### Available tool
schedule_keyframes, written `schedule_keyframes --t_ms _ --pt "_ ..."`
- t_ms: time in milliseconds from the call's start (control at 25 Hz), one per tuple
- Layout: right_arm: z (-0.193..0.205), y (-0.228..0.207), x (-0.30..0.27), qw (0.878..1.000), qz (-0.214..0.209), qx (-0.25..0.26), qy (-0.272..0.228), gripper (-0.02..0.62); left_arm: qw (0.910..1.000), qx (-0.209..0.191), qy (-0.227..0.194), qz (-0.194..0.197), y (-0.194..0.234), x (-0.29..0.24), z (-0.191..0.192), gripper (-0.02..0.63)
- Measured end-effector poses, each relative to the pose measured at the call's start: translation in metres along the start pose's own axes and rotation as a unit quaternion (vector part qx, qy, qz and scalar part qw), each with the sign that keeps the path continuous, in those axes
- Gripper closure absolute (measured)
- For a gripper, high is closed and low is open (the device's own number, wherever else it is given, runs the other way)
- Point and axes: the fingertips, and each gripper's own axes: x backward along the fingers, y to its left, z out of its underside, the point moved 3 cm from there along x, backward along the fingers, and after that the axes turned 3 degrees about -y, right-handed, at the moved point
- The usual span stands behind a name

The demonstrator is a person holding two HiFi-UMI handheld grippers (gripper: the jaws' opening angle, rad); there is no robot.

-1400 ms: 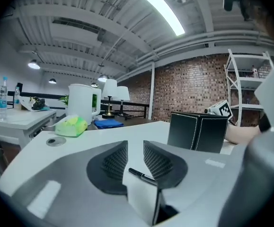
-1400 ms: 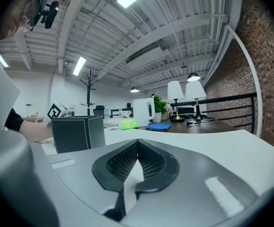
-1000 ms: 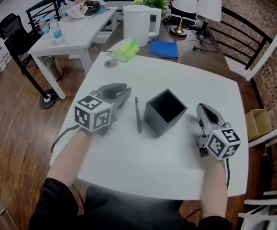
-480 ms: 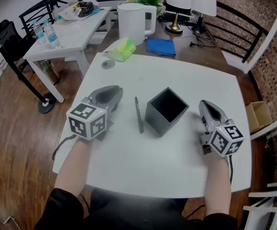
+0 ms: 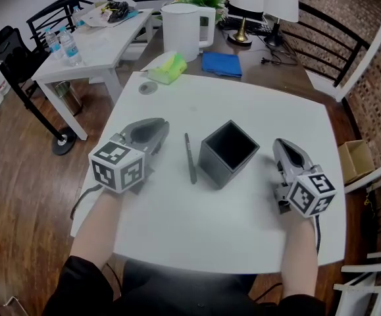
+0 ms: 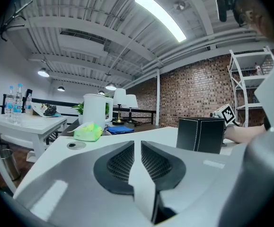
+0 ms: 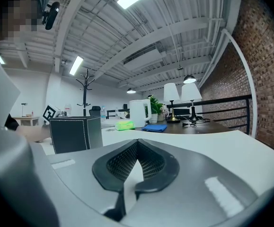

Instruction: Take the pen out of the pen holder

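A dark pen [image 5: 189,158] lies flat on the white table [image 5: 256,104], just left of the black square pen holder [image 5: 228,153], which stands upright with nothing visible inside. My left gripper [image 5: 152,125] rests on the table left of the pen, apart from it. Its jaws stand a narrow gap apart with nothing between them [image 6: 137,145]. The holder [image 6: 200,135] shows to its right. My right gripper [image 5: 283,145] rests right of the holder, shut and empty [image 7: 137,148]. In the right gripper view the holder [image 7: 75,134] stands to the left.
Beyond the table's far edge a brown desk carries a white kettle [image 5: 183,30], a blue cloth [image 5: 222,64] and two lamps [image 5: 249,5]. A green-yellow bundle [image 5: 167,68] and a small round disc [image 5: 148,88] sit at the far left corner. A white chair [image 5: 374,196] stands at the right.
My left gripper has drawn a little back and left, away from the pen, and its jaws have narrowed. The pen, the holder and the right gripper have stayed put.
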Motion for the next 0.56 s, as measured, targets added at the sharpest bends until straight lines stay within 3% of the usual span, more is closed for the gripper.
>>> schedule_keyframes --t_ms 560 --pt "0.0008 0.0078 -0.0047 1.000 -0.007 0.002 0.001 0.583 0.9999 -0.001 -0.002 0.010 0.0040 0.0042 0.0006 0.563"
